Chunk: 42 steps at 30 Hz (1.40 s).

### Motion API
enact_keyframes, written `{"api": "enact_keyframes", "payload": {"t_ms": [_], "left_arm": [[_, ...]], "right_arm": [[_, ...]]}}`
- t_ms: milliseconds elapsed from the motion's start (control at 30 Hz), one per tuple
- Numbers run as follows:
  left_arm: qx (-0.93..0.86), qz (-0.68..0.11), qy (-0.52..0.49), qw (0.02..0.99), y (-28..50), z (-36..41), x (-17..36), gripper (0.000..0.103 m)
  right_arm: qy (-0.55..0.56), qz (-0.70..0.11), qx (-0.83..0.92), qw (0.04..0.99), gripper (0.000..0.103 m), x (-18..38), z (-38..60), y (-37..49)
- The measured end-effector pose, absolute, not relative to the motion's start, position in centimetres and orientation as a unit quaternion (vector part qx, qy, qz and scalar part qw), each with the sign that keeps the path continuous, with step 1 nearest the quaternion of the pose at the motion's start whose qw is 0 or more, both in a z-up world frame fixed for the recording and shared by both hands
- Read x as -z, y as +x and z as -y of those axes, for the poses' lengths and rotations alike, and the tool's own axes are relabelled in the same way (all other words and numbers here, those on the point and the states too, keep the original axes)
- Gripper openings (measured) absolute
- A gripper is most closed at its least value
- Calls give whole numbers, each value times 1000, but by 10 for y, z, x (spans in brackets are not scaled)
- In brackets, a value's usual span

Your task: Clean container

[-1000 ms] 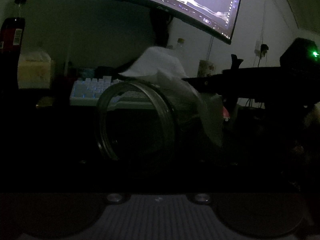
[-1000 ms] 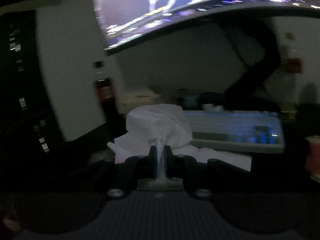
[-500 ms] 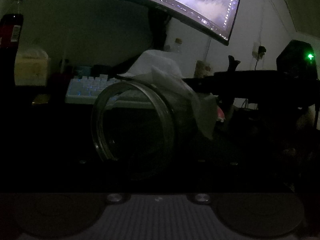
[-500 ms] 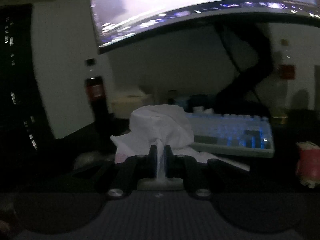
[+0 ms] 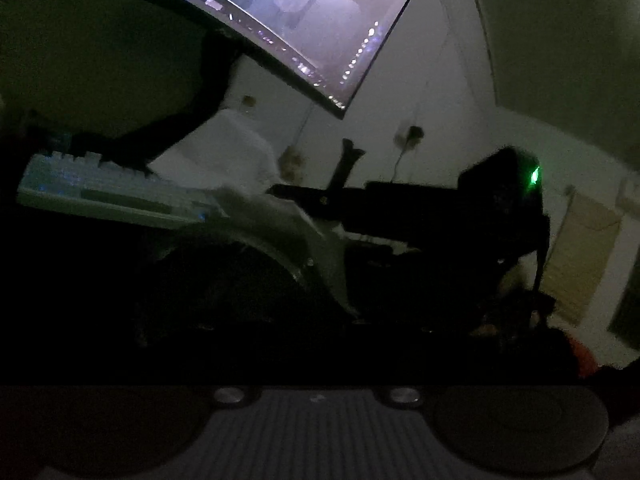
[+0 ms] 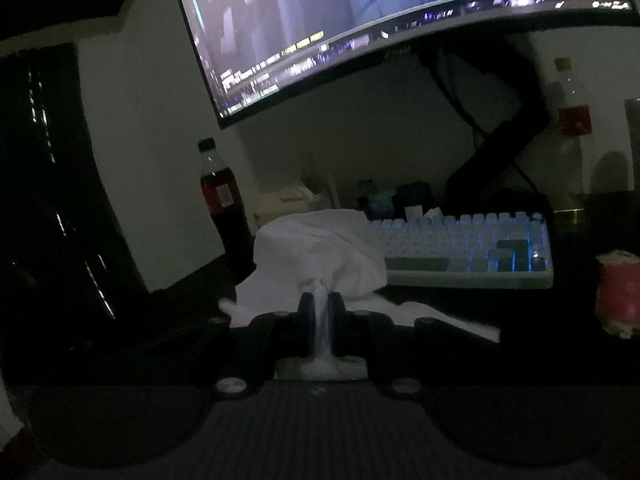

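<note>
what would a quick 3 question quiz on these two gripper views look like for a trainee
1. True or false: the right gripper is shut on the crumpled white cloth.
2. Which stands left of the cloth in the right wrist view: (a) dark cola bottle with black cap, (b) backlit white keyboard, (c) pink-red cup?
3. Fill in: the clear glass jar's rim shows only in the ____ wrist view.

Key: 1 true; 2 a; 3 left.

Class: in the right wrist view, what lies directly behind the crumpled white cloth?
Behind the crumpled white cloth: a backlit white keyboard and dark cola bottle. The cloth hides the keyboard's left end and the desk beneath.
</note>
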<state>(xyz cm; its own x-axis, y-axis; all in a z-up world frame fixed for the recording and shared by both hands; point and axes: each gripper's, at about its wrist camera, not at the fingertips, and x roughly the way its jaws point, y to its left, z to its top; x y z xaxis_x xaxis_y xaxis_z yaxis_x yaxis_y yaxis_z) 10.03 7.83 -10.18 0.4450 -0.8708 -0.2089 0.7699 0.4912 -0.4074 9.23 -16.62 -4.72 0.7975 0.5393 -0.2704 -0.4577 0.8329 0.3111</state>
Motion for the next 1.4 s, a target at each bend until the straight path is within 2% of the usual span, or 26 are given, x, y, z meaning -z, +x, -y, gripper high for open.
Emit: {"api": "enact_keyframes", "payload": {"t_ms": [67, 100, 200, 233, 500, 700, 933, 1167, 1400], "left_arm": [[467, -200, -104, 855, 97, -76, 98, 9], [453, -199, -88, 865, 94, -75, 96, 13], [405, -199, -45, 891, 89, -67, 96, 41], [398, -204, -35, 894, 89, -64, 97, 43], [338, -215, 47, 915, 86, -35, 109, 43], [306, -220, 41, 925, 91, -40, 108, 43], [291, -217, 42, 931, 93, -43, 107, 42], [291, -217, 43, 931, 93, -45, 106, 43], [293, -215, 42, 931, 93, -47, 106, 42]], "right_arm": [[114, -167, -265, 943, 9, 44, 170, 84], [111, -164, -265, 944, 9, 43, 172, 82], [97, -162, -255, 948, 9, 41, 173, 80], [90, -162, -248, 951, 9, 41, 172, 81], [87, -187, -262, 943, 9, 52, 159, 87], [70, -189, -304, 931, 9, 54, 136, 78], [73, -196, -198, 958, 9, 53, 151, 109], [67, -192, -308, 929, 10, 50, 120, 86], [86, -196, -257, 942, 10, 54, 146, 96]]}}
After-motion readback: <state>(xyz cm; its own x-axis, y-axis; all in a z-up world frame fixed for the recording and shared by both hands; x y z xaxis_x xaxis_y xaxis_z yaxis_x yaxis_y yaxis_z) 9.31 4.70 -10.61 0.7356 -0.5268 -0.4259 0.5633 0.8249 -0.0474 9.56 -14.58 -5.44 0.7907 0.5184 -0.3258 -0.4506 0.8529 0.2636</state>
